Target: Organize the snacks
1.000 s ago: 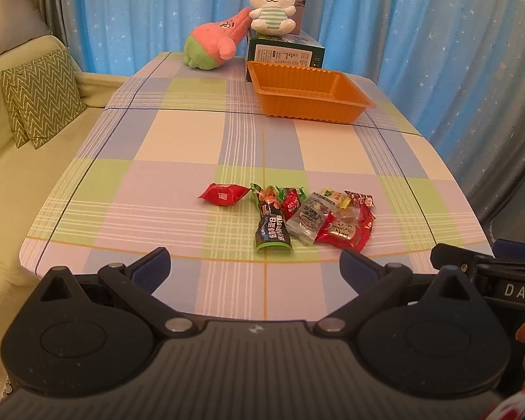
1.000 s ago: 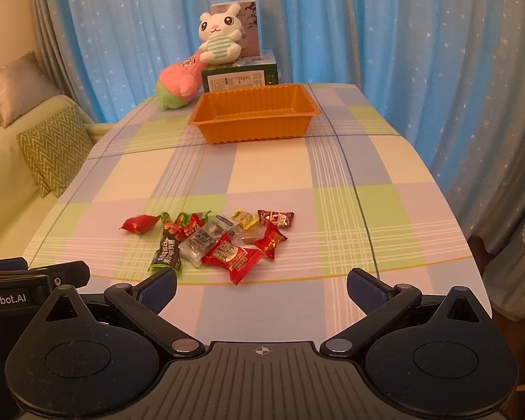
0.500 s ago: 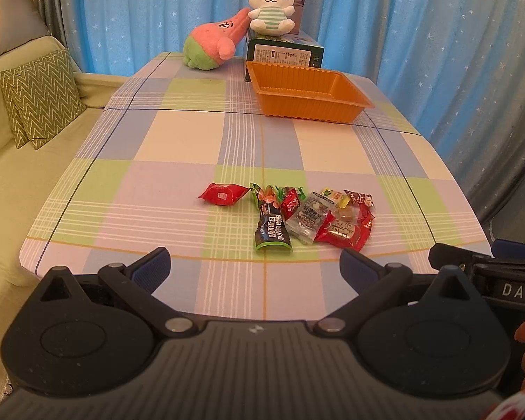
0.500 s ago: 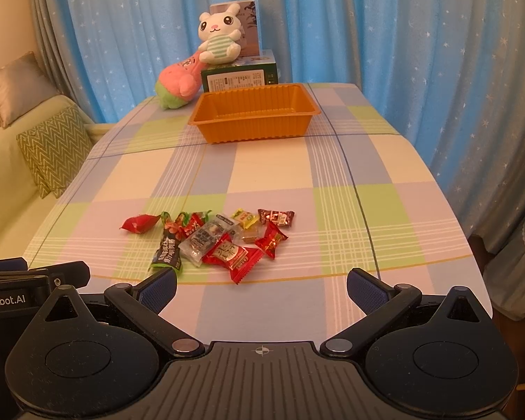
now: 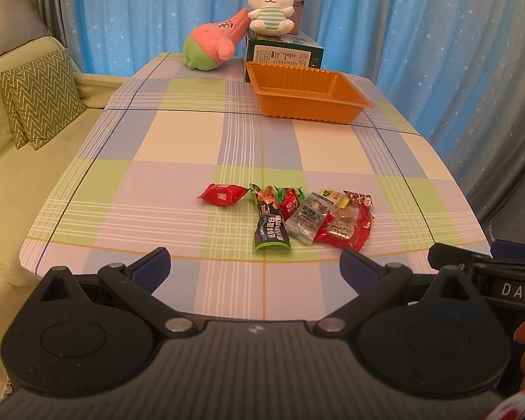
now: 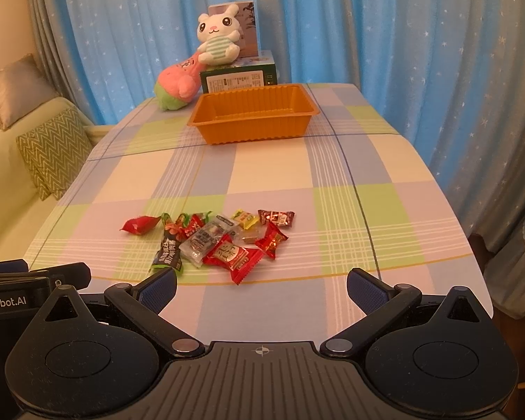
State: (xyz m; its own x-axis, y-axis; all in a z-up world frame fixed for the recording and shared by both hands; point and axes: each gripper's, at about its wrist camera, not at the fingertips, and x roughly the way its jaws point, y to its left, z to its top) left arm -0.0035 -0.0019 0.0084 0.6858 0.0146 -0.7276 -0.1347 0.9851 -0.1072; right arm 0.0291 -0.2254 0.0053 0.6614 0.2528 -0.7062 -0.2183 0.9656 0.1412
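We see a table under a checked cloth, and at its far edge an empty orange tray in front of a green box with a plush rabbit on top and a pink and green plush leaning beside it. Near the front edge lies the snack pile, well apart from the tray: a dark sachet, a clear packet, a large red packet and small candies touching one another, with one red packet just to their left. We judge nothing is sorted yet; the step in hand is the first pick, which calls for lowering over one wrapper at the pile's edge and closing on it alone. Our left gripper hovers level at the front edge, fingers wide apart and holding nothing; our right gripper hovers beside it, likewise spread and unloaded.
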